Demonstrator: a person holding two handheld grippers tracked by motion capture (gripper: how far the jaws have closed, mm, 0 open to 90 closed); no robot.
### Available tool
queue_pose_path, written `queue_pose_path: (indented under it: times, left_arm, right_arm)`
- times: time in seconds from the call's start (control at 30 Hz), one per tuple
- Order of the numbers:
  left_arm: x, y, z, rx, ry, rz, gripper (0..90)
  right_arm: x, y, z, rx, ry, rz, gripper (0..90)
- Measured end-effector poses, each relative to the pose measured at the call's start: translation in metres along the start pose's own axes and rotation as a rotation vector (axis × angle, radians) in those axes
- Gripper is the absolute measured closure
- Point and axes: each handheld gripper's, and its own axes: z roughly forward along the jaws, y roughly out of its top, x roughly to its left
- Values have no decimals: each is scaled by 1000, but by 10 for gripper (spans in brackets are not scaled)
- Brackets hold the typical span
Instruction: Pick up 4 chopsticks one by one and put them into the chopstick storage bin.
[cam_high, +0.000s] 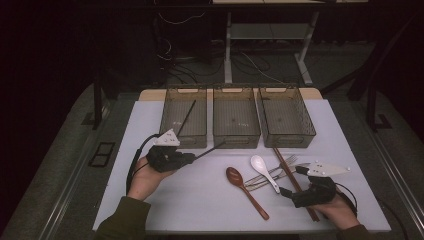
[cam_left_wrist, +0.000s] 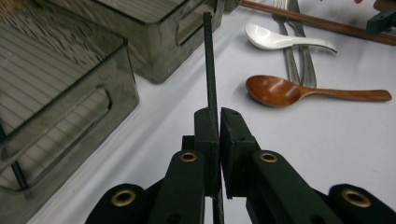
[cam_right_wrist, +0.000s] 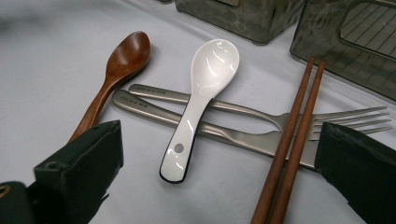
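Note:
My left gripper (cam_high: 192, 157) (cam_left_wrist: 218, 126) is shut on a thin black chopstick (cam_high: 212, 149) (cam_left_wrist: 211, 70), which points toward the middle bin (cam_high: 236, 141). A second black chopstick (cam_high: 187, 119) leans inside the left bin (cam_high: 182, 142). At the front right, my right gripper (cam_high: 292, 181) (cam_right_wrist: 219, 140) stands open, its jaws either side of the cutlery pile. That pile is a white ceramic spoon (cam_high: 264, 170) (cam_right_wrist: 201, 93) lying over two metal forks (cam_high: 277, 174) (cam_right_wrist: 233, 135), a pair of brown chopsticks (cam_high: 285, 165) (cam_right_wrist: 294, 135) and a wooden spoon (cam_high: 245, 190) (cam_right_wrist: 116, 70).
Three smoky see-through bins stand in a row at the back of the white table (cam_high: 200, 205); the right bin (cam_high: 290, 141) holds nothing. The left gripper view has the white spoon (cam_left_wrist: 280, 41) and wooden spoon (cam_left_wrist: 289, 91) off to its right.

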Motion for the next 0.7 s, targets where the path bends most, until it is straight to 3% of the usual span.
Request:
queue_pose_path:
  times: [0.37,0.7]
  left_arm:
    - [6,9,-4,-19,14,-4,857]
    - [21,31,-6,-30,57,-4,857]
  right_arm:
    - [0,0,1,7,1,10,10]
    - [-1,0,2,1,5,25,10]
